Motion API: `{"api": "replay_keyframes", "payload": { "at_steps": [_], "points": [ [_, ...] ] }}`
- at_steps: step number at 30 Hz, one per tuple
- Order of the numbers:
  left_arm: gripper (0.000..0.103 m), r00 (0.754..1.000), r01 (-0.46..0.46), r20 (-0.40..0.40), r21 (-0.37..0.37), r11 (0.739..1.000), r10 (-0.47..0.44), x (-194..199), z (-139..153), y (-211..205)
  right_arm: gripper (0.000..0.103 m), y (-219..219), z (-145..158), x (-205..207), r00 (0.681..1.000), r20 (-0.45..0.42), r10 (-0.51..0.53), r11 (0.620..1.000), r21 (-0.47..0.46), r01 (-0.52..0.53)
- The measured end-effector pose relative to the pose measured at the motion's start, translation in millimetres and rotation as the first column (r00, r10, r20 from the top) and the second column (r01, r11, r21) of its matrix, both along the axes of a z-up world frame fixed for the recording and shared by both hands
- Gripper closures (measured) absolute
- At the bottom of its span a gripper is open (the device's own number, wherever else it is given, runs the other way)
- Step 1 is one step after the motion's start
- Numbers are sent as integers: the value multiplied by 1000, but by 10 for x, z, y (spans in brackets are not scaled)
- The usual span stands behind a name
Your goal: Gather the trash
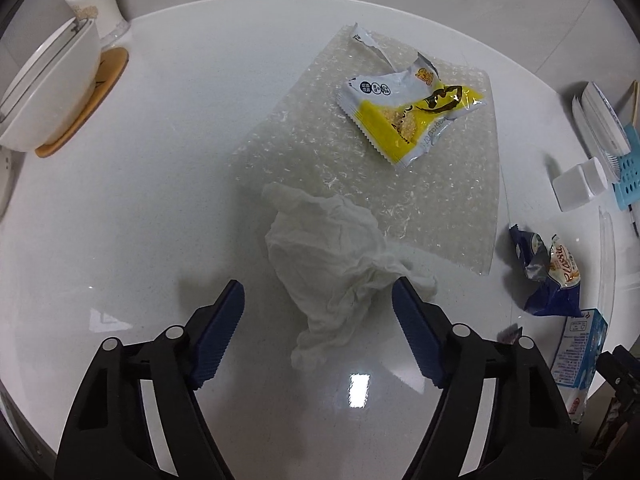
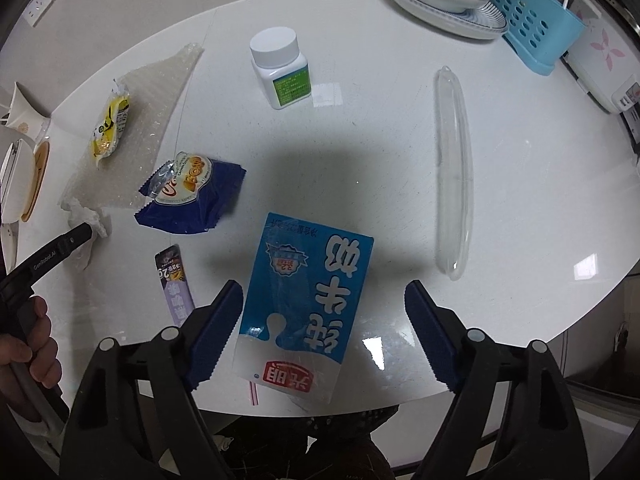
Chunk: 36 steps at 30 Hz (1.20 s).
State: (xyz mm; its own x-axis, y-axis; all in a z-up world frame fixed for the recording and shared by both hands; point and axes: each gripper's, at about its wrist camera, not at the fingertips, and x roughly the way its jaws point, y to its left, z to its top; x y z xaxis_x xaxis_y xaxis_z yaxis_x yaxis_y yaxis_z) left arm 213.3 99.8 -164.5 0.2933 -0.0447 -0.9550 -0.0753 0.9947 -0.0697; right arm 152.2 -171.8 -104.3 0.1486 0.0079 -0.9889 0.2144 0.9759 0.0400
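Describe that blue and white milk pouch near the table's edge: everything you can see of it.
The milk pouch is a soft, flat plastic bag, blue with large white characters and a red logo on its white end. It lies flat on the white table, its white end near the table's edge, a thin red-and-white straw poking out beside it. It lies between the right tool's open blue fingers, which do not yet press it.

crumpled tissue (image 1: 332, 264) between gripper (image 1: 318, 300) jaws

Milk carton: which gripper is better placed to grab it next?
Right. The right gripper hangs open over the milk carton, which lies between its fingers. The left gripper straddles the tissue.
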Motion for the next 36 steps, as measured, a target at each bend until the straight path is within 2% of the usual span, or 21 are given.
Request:
{"api": "replay_keyframes", "payload": {
  "at_steps": [8,11,13,16,18,23,24,26,34,36],
  "points": [
    [55,1000,17,-12,-33,999,-17,71,-48,-18,39,76,-80,41,999,-40,8,1000,23,-7],
    [70,999,30,-13,-44,999,-30,79,-42,-20,43,96,-108,41,999,-50,6,1000,25,-5],
    [85,999,35,-12,-43,998,-36,60,-37,-38,44,104,-106,40,999,-47,5,1000,23,-4],
    [95,999,42,-6,-32,999,-42,37,-16,-65,53,100,-95,40,999,-44,2,1000,14,-2],
    [96,999,47,4,-20,999,-47,16,16,-83,57,100,-91,47,999,-43,0,1000,5,0],
    [97,999,46,23,-12,999,-46,-24,97,-127,58,80,-67,22,999,-44,-5,1000,-8,4],
    [97,999,45,26,-9,999,-45,-26,110,-129,56,80,-58,17,999,-41,-7,1000,-8,6],
    [97,999,44,31,-8,999,-44,-46,141,-135,41,77,-45,10,999,-39,-16,1000,-24,15],
    [97,999,44,32,-13,999,-44,-119,143,-159,30,142,-104,67,999,-51,-19,997,-77,15],
    [97,999,43,33,-12,999,-43,-145,145,-132,30,155,-108,93,998,-54,-20,996,-87,15]
  ]
}}
